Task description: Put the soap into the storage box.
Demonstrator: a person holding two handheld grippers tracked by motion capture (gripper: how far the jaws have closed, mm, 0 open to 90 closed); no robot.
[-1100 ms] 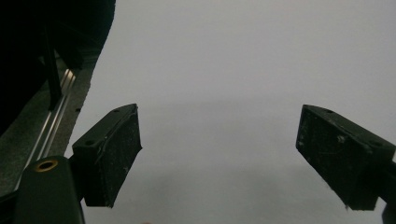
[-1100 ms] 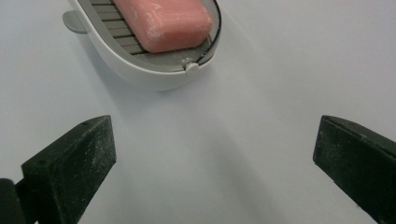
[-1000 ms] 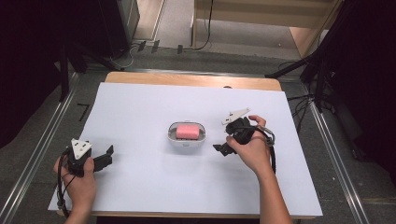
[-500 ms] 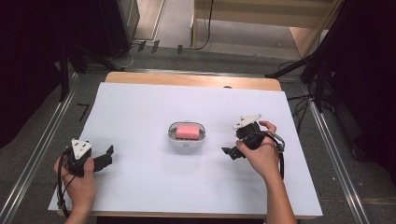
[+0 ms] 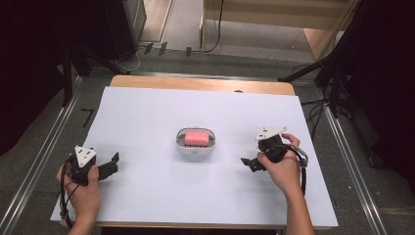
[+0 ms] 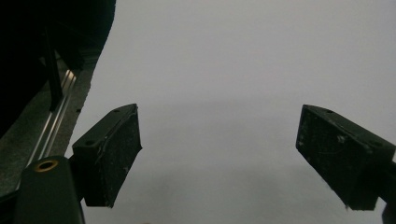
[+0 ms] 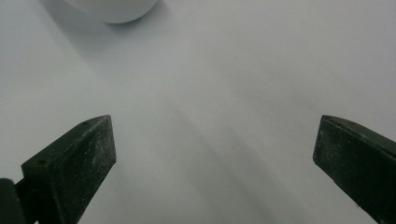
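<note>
step: both hands idle, nothing gripped | left tool (image 5: 108, 167) wide, near left edge | right tool (image 5: 250, 164) wide, right of white dish (image 5: 195, 147) holding pink block (image 5: 196, 137), table (image 5: 147, 117) centre | next: probably reach for dish

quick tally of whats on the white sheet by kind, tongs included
white dish: 1
pink block, lying in the dish: 1
tongs, left and right, both open and empty: 2
total: 4
</note>
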